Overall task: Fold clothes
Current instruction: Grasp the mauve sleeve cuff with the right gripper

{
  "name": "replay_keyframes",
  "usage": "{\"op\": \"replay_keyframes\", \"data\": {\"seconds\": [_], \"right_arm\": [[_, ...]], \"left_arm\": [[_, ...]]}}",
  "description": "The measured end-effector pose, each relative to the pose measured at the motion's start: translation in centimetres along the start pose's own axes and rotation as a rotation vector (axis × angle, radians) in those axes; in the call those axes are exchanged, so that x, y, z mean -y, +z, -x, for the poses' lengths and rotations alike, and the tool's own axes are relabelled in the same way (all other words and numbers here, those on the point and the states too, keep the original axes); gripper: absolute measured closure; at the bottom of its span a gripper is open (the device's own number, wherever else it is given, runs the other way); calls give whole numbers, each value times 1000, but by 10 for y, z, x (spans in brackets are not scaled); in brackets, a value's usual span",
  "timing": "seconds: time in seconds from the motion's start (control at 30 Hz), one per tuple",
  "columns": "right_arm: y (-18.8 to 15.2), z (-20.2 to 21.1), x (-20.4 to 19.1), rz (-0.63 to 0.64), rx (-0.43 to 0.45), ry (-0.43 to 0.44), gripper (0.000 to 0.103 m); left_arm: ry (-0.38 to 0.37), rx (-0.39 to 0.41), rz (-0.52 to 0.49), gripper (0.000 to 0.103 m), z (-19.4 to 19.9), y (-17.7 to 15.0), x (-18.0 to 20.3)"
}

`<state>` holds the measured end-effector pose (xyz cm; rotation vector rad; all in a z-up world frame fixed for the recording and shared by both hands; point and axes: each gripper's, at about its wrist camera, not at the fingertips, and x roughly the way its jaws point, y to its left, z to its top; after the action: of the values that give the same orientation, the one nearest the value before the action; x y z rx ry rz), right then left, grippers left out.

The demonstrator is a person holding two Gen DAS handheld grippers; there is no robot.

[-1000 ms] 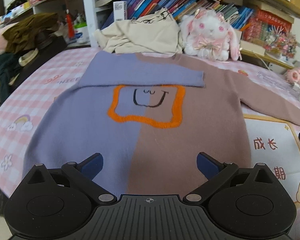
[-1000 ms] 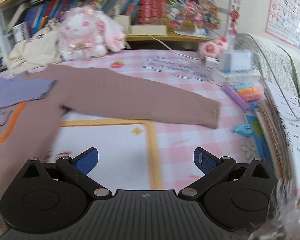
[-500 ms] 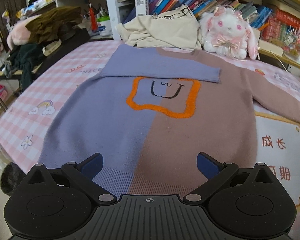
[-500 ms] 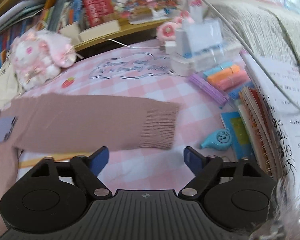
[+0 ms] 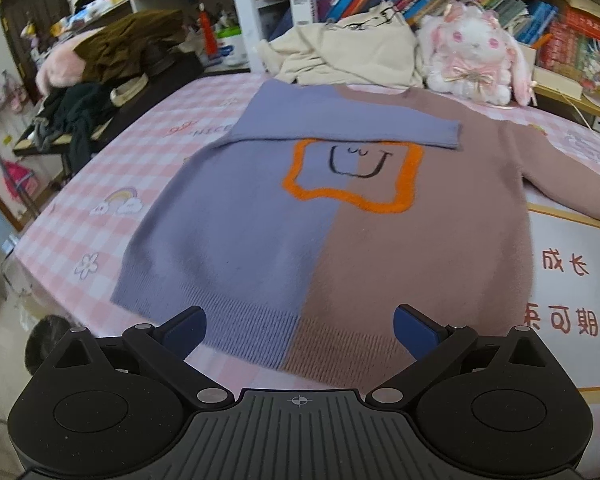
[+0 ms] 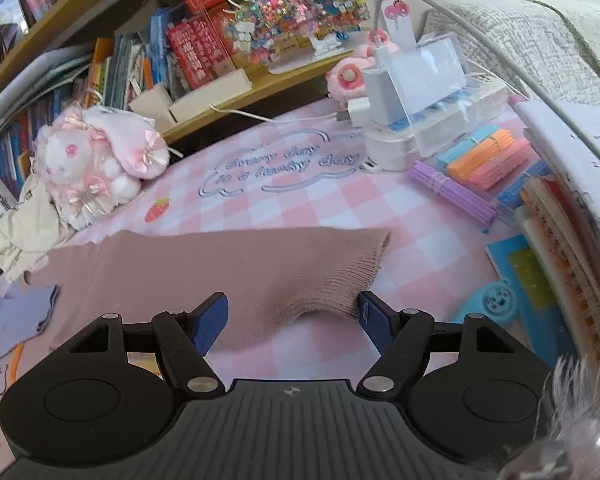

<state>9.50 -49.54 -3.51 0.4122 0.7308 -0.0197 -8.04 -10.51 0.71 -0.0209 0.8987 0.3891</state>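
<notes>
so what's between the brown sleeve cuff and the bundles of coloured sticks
In the right wrist view, only bare pink checked tablecloth lies between the brown sleeve cuff and the purple stick bundle; nothing rests on that stretch.

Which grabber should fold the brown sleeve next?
Probably the right gripper: its open fingers sit either side of the brown sleeve cuff. The left gripper hangs open by the sweater hem.

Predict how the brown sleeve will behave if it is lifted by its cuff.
The brown sleeve will likely droop and bend, since its cuff already buckles between the right tongs. The fuzzy knit probably grips rather than slips. It should feel light, but may tug the sweater after it.
</notes>
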Motion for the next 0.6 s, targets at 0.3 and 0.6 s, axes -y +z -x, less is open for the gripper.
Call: {"op": "replay_keyframes", "data": {"seconds": [0.3,0.6], "right_arm": [[5,-8,0,-173,-49,126,32],[4,-10,7,-279,-74,209,51]], "left_arm": [[8,-13,-35,2,1,-2,4],[10,7,-128,2,7,0,16]]}}
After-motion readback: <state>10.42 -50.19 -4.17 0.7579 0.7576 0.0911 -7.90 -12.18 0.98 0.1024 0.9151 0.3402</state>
